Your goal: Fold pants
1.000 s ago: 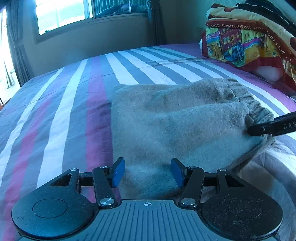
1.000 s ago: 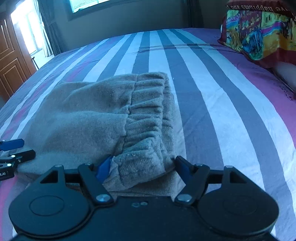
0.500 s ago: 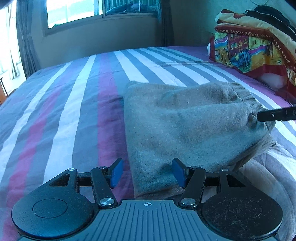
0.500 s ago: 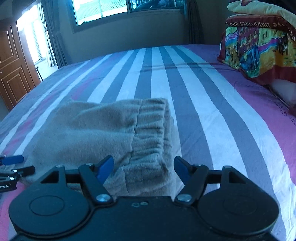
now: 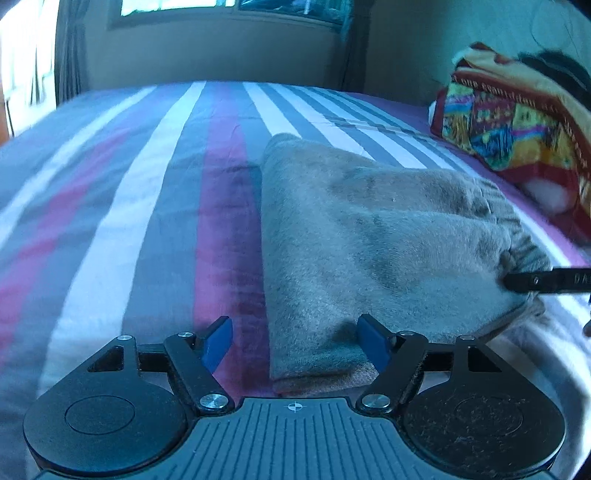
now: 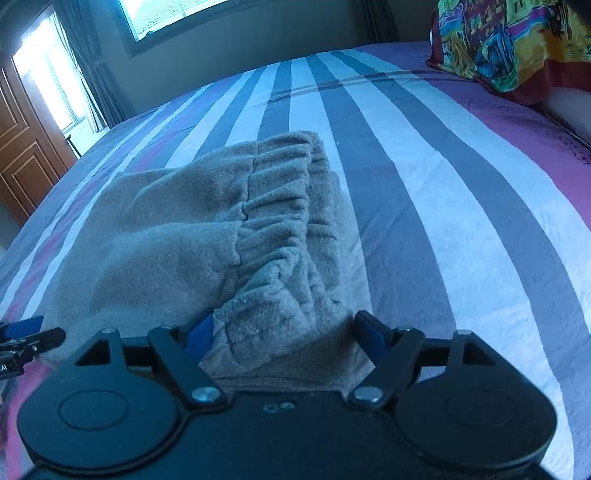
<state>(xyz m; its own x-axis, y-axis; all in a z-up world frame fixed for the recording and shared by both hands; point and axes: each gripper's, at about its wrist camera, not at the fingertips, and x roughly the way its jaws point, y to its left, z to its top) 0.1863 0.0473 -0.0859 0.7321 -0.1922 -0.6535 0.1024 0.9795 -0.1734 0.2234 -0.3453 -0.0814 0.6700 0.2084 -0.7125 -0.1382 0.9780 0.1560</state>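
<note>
Folded grey-brown fleece pants [image 5: 373,236] lying on a striped bed [image 5: 147,221].

Left claw [image 5: 295,341] opening, blue pads spread wide across the pants' near left corner, neither pad pressing the cloth. Right claw [image 6: 282,332] opening at the gathered waistband [image 6: 280,206], the pants' near right corner bunched between its pads; whether they still press it cannot be told. Beyond the pants to the right, a colourful blanket [image 5: 509,122]. Behind the pants, a window [image 6: 173,14].
</note>
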